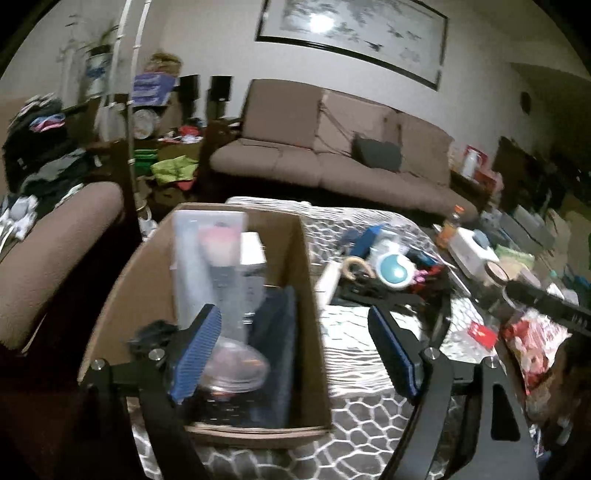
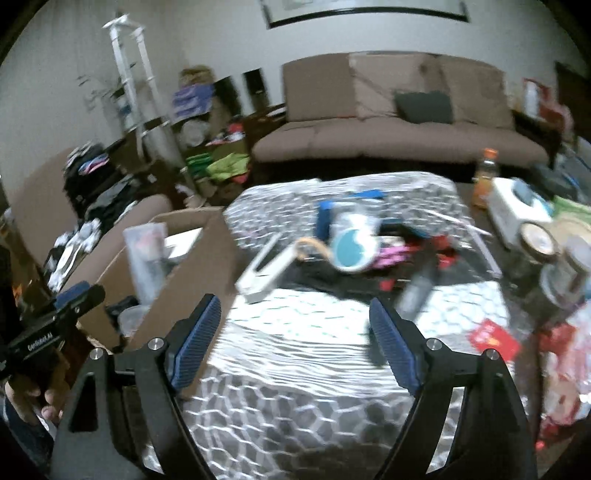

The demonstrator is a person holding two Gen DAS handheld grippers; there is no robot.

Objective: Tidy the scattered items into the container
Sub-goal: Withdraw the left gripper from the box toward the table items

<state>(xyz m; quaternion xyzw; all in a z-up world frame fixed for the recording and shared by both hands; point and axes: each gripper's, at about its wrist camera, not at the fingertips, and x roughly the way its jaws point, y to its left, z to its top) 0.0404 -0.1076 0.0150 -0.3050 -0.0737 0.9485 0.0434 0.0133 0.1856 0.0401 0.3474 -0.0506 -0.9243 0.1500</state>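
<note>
I see a brown sofa [image 1: 332, 147] at twelve o'clock against a pale wall [image 1: 221, 48], a framed picture [image 1: 354, 26] above it catching glare. At ten o'clock stands a white rack [image 2: 129, 74] beside piled clothes [image 1: 40, 147].

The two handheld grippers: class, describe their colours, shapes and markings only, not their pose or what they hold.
The left gripper and right gripper look alike: two black angular fingers, each with a ribbed blue pad and round silver bolts at the joints. In the right wrist view, the left gripper's black body carries small white lettering, too blurred to read.
</note>
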